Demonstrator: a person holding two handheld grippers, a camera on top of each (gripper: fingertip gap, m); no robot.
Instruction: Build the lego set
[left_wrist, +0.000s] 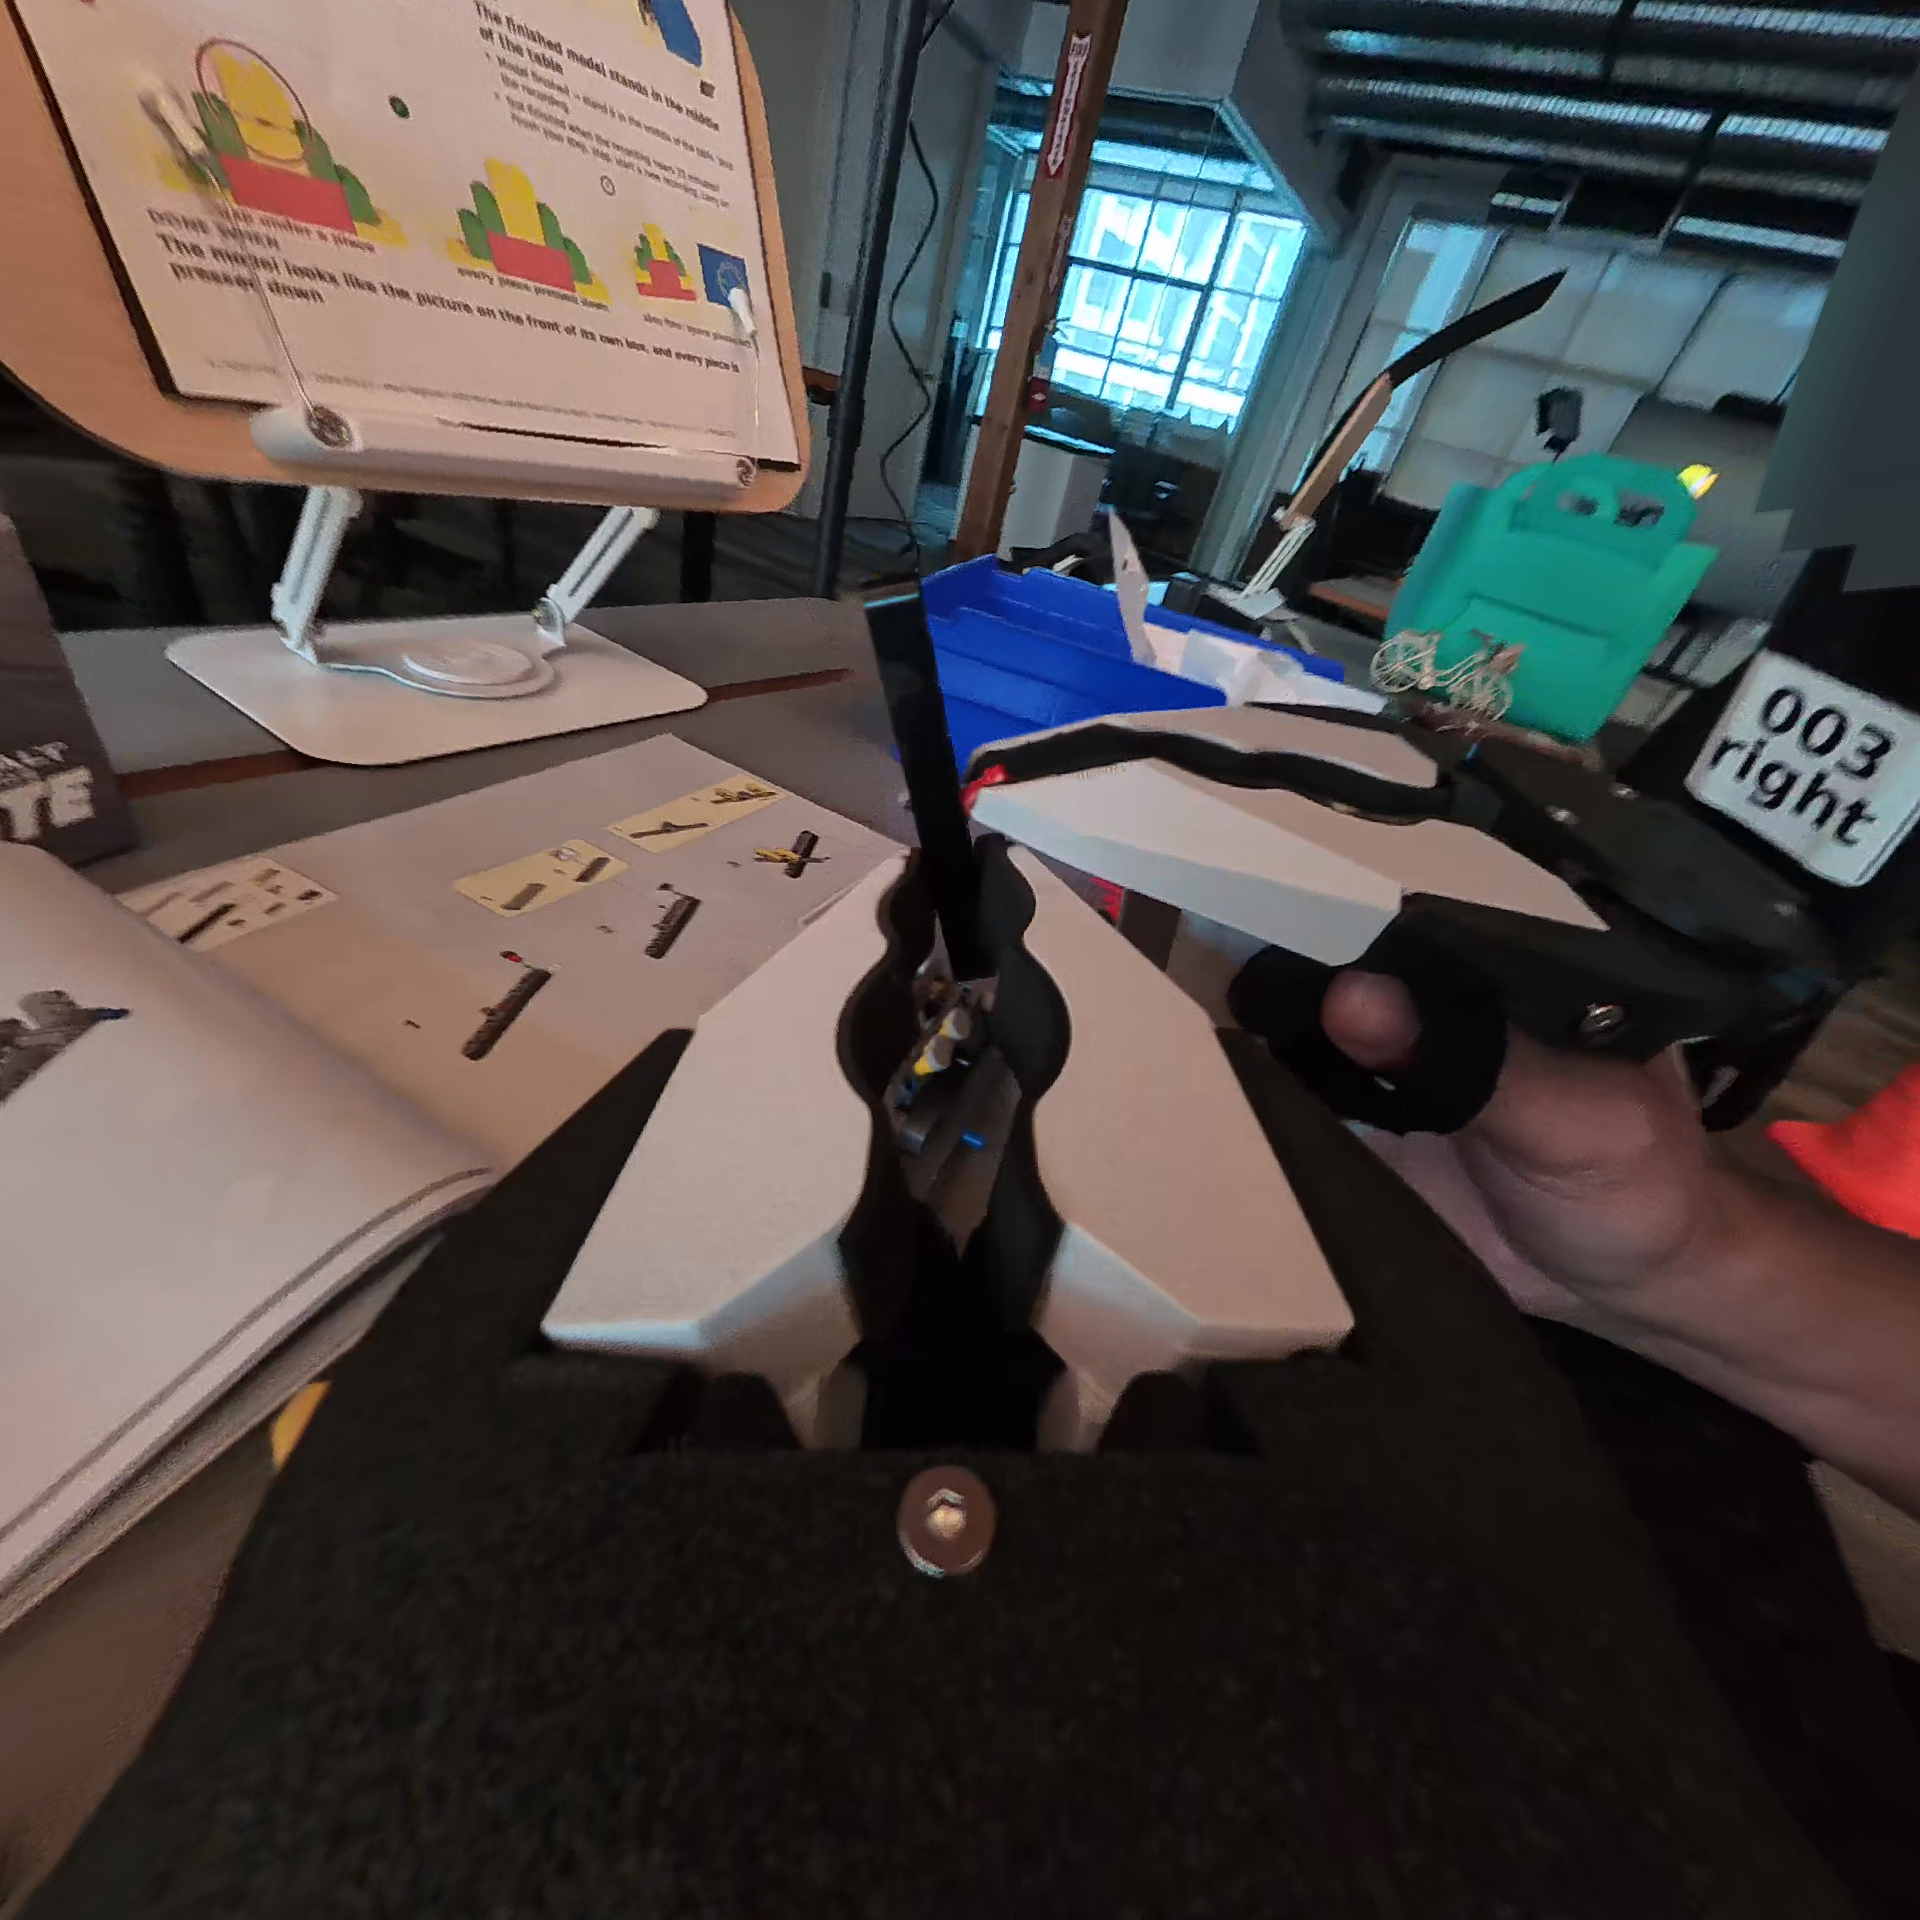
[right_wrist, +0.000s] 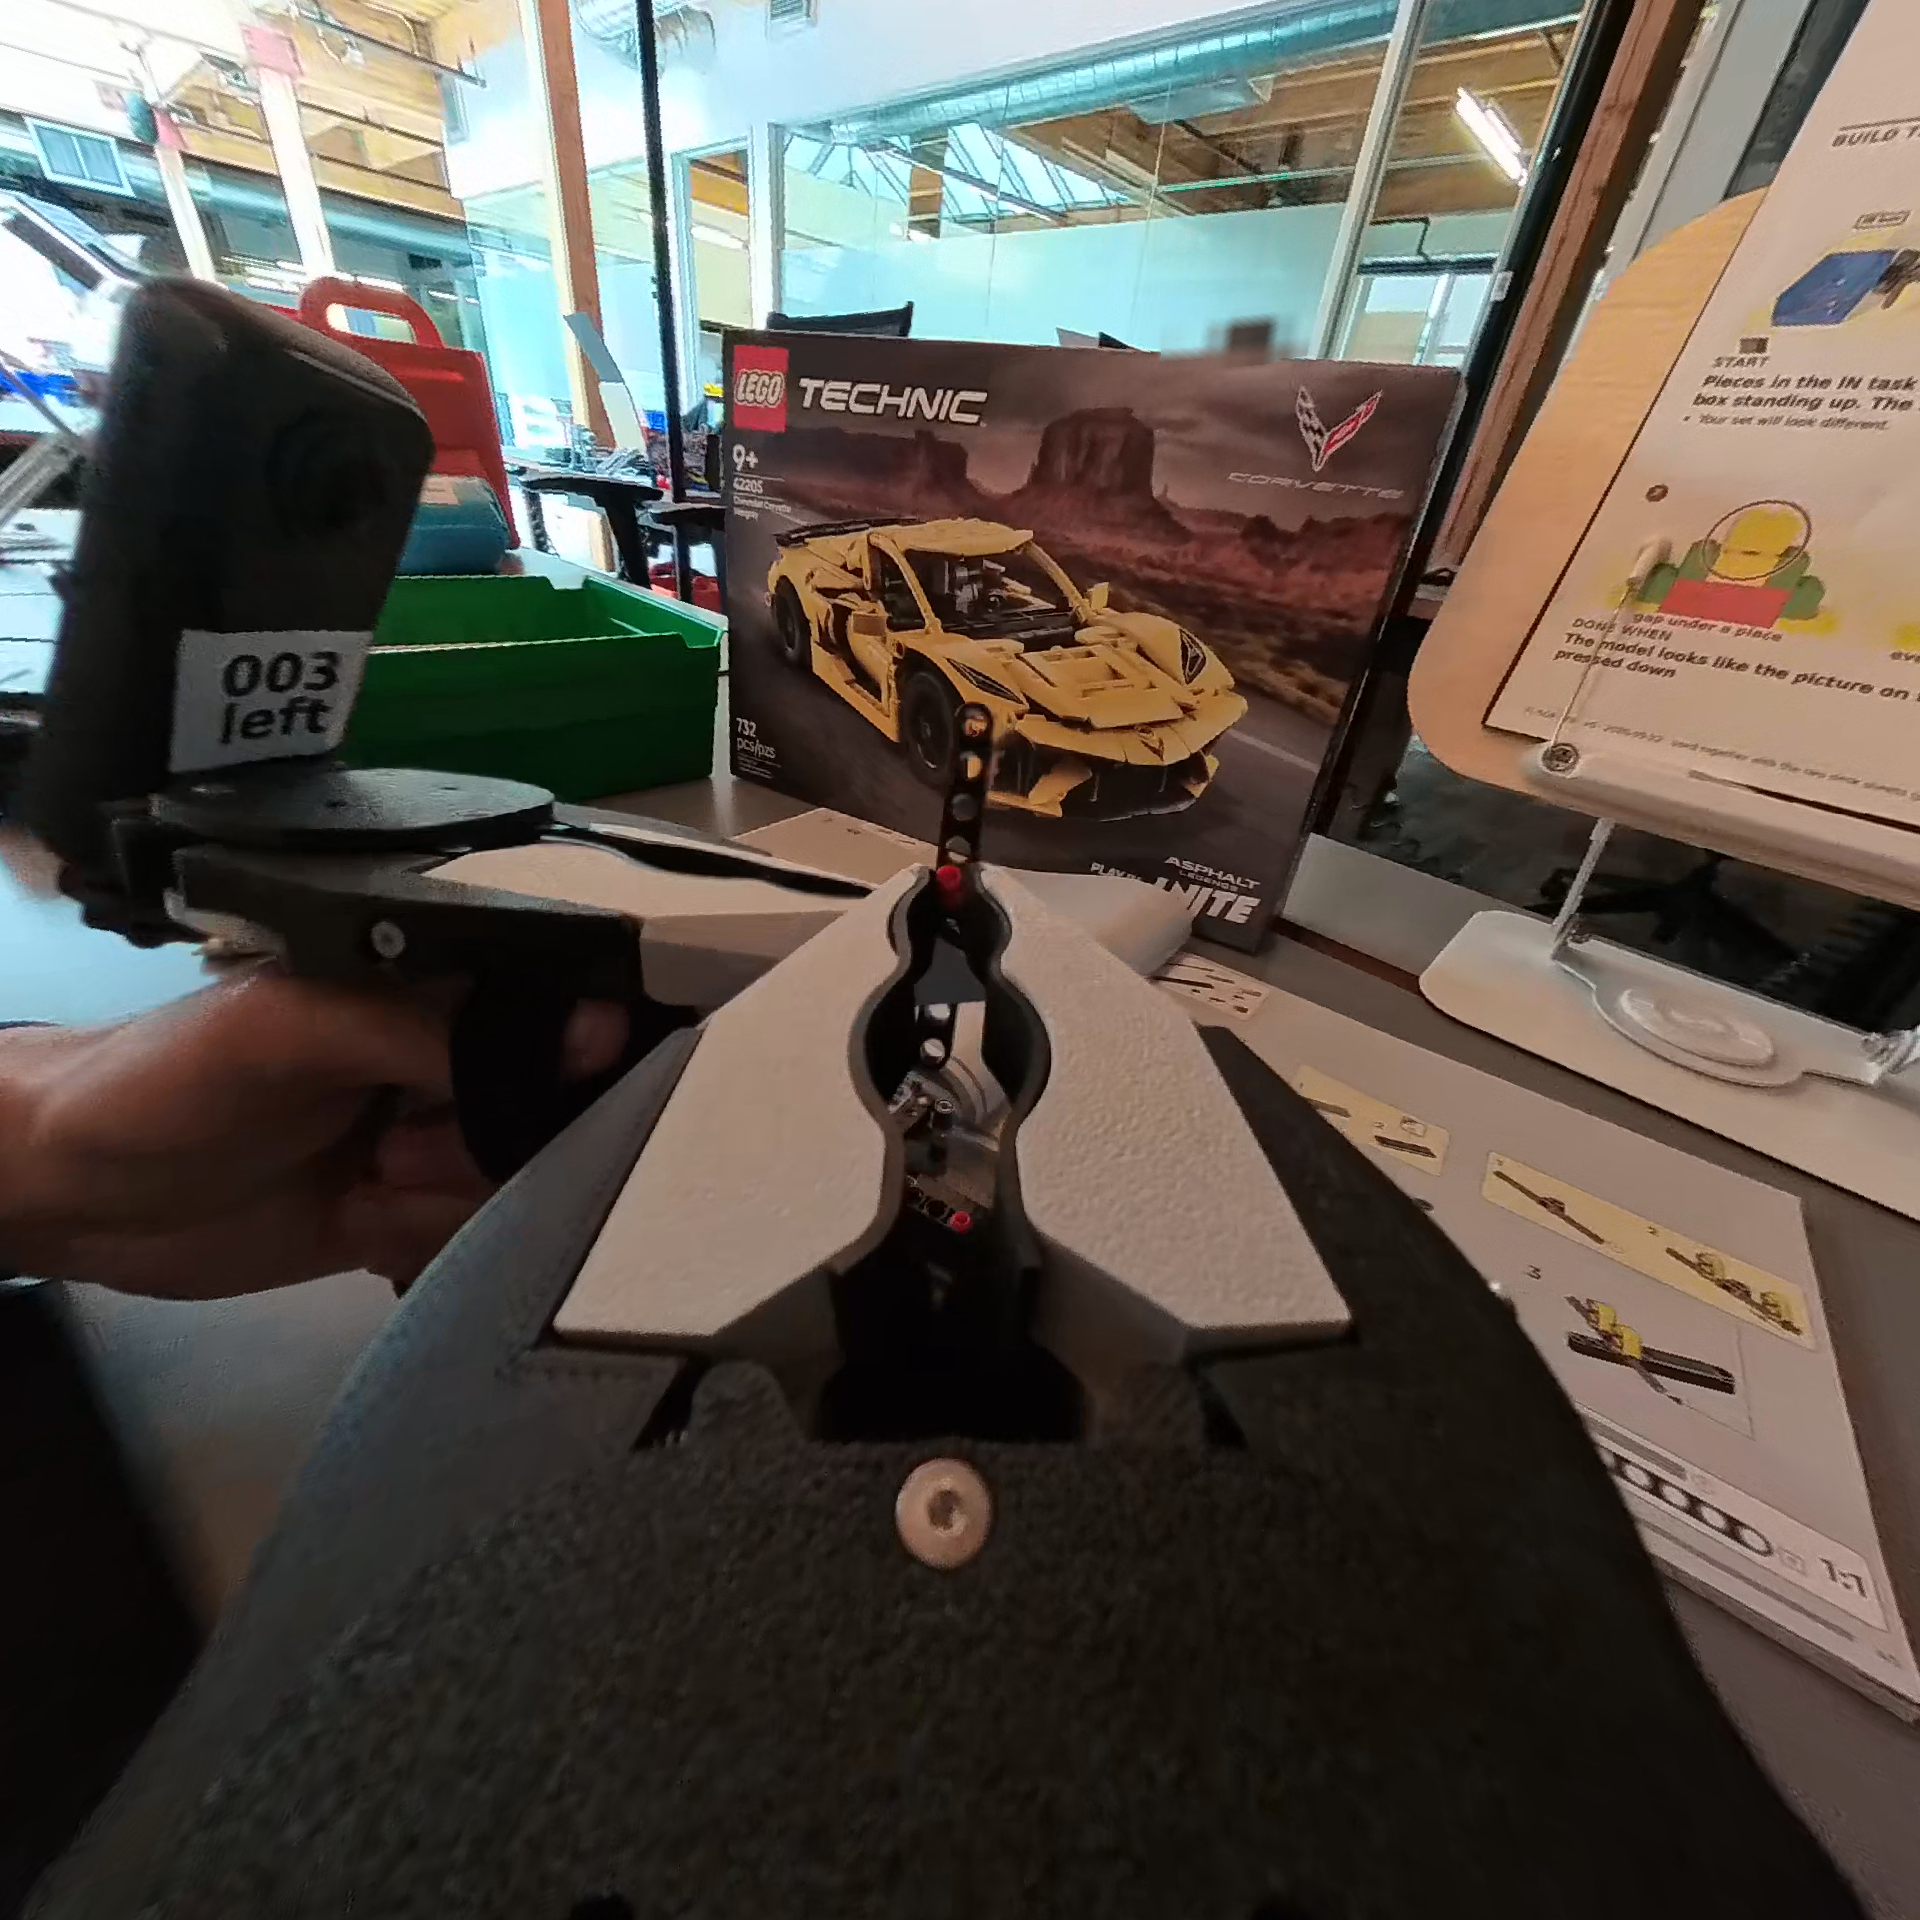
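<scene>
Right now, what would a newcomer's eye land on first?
Both grippers meet mid-air over the table: the left gripper and right gripper are shut on one black beam. Behind it stands the set's box with a yellow car; an open instruction booklet lies below.

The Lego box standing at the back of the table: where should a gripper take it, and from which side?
Take the Lego box by its top edge, coming from above, jaws across its thin depth. It stands upright, and its front face looks too wide to span. The left gripper and right gripper are shut on the black beam, so free one first.
</scene>
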